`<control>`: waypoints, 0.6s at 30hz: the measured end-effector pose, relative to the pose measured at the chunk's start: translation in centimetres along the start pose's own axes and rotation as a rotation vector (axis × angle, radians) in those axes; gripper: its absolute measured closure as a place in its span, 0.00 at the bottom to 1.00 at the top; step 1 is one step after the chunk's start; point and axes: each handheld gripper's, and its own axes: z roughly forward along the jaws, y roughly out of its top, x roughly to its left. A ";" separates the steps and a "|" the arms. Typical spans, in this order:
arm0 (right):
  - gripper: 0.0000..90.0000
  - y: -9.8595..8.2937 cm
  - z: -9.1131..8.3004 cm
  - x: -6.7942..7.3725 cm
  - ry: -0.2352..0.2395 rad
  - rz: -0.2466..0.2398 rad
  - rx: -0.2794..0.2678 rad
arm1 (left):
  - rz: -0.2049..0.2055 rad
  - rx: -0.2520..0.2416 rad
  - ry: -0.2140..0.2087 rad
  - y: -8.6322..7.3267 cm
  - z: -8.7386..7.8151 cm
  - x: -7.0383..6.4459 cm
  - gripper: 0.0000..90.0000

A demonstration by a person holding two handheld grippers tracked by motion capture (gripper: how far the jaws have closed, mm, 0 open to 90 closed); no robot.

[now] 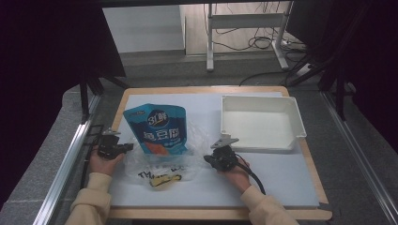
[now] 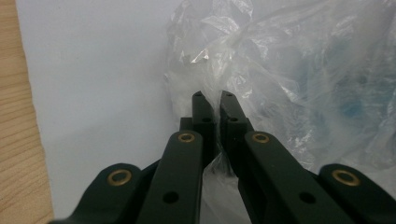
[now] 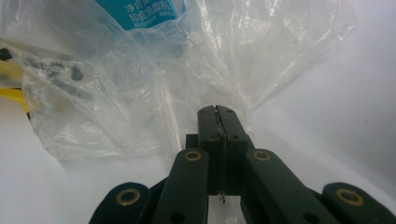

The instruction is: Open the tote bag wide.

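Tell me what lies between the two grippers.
In the high view, the clear plastic bag with the blue pouch in it spans from the left gripper to the right gripper.

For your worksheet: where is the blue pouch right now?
In the high view, the blue pouch stands left of the white tray, inside the clear plastic bag.

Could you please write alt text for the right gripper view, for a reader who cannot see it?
The right gripper, its two black jaws shut, pinches an edge of a crumpled clear plastic bag lying on a white table mat. The bottom of a blue pouch shows at the top, partly inside the bag.
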 end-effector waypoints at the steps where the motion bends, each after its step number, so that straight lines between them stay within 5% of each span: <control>1: 0.99 0.0 0.0 0.0 -0.002 -0.002 -0.002 | 0.002 0.001 0.002 0.0 0.0 0.0 0.98; 9: 0.99 0.4 -0.5 0.3 -0.012 -0.010 -0.032 | 0.003 -0.001 0.002 0.0 0.0 0.0 0.98; 18: 0.99 2.0 -2.6 0.5 -0.008 -0.028 -0.138 | -0.001 -0.098 -0.028 0.1 -1.2 0.2 0.89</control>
